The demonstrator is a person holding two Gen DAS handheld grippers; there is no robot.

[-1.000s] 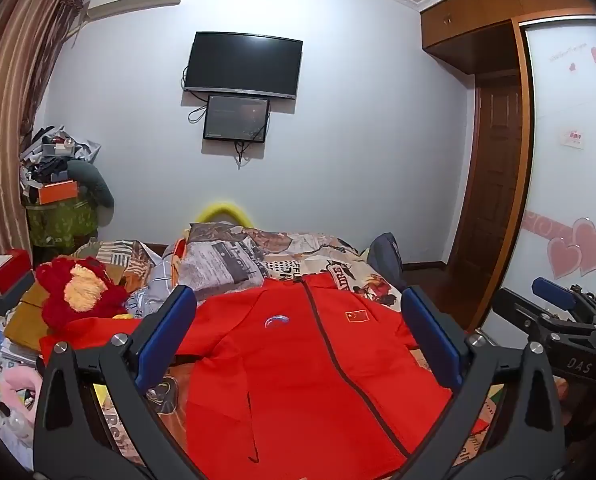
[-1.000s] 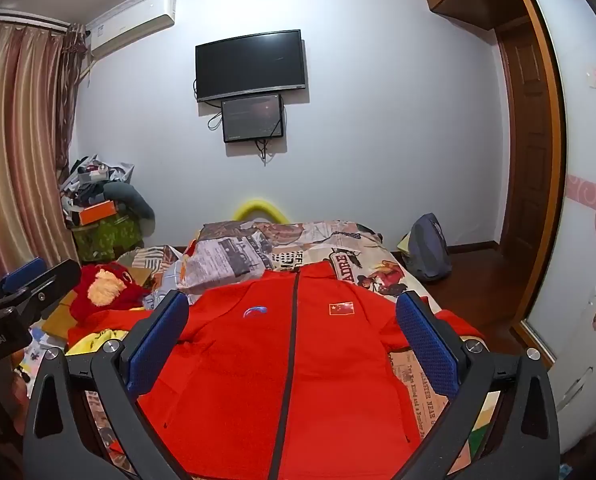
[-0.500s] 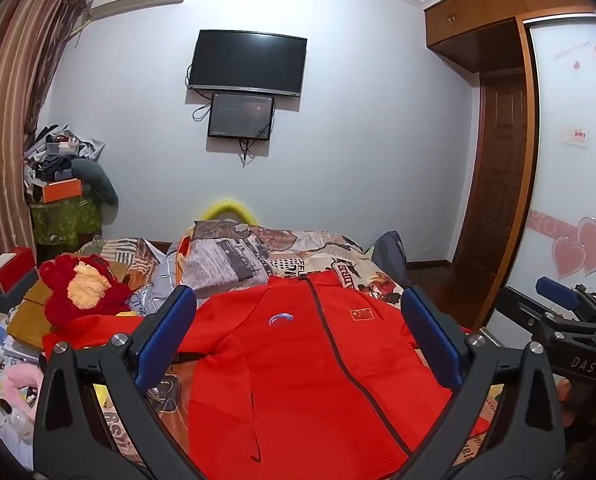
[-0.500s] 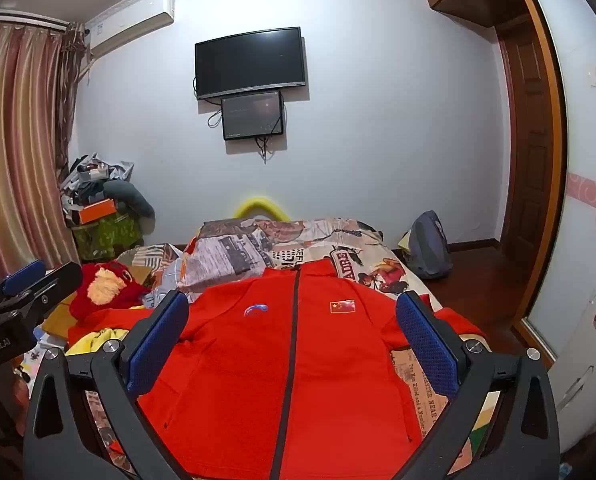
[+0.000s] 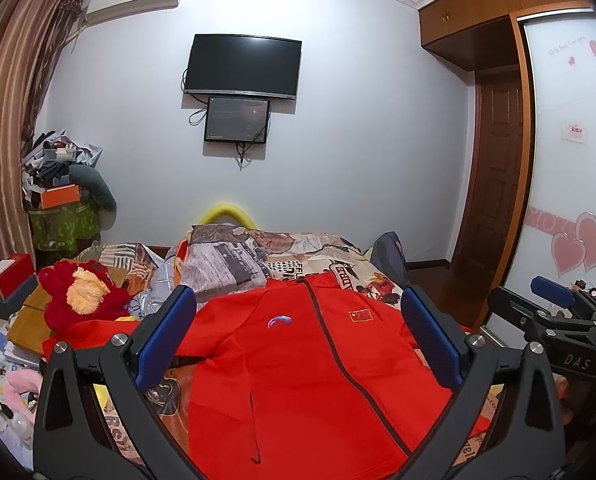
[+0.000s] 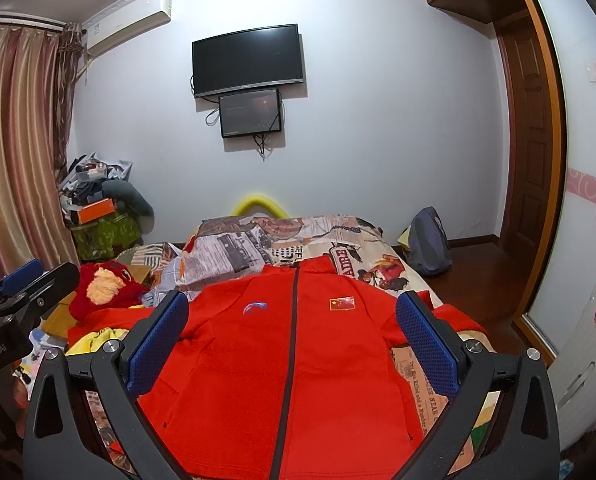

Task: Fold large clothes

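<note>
Jacket [image 6: 289,360]: red, zip-front, lying face-up and spread flat on the bed [image 6: 362,240], collar at the far end, hem closest to both cameras. In both wrist views it fills the space between and ahead of the jaws.

Left gripper [image 5: 298,336]: jaws wide apart, nothing between them, hovering above the fabric. Right gripper [image 6: 293,332]: same, spread wide and empty, zipper line running roughly down the middle of its gap.

Left sleeve [image 5: 109,330] runs out past the left gripper's left jaw, toward the red plush toy [image 5: 81,296]. Right sleeve [image 6: 454,316] sticks out just beyond the right gripper's right jaw.

Handling, my read: looks like fleece or soft knit. Light, limp, no stiffness, will drape and drag on the printed bedcover. Not slippery, not fragile. A single layer should pinch easily, but the pads could catch the bedcover underneath if they go too deep.

Grab points I'd pick: sleeve cuff or shoulder seam on each side, where the edge gives a doubled layer to bite. Avoid mid-panel, it'll just bunch up. Zipper is closed, so the front should move as one piece.
</note>
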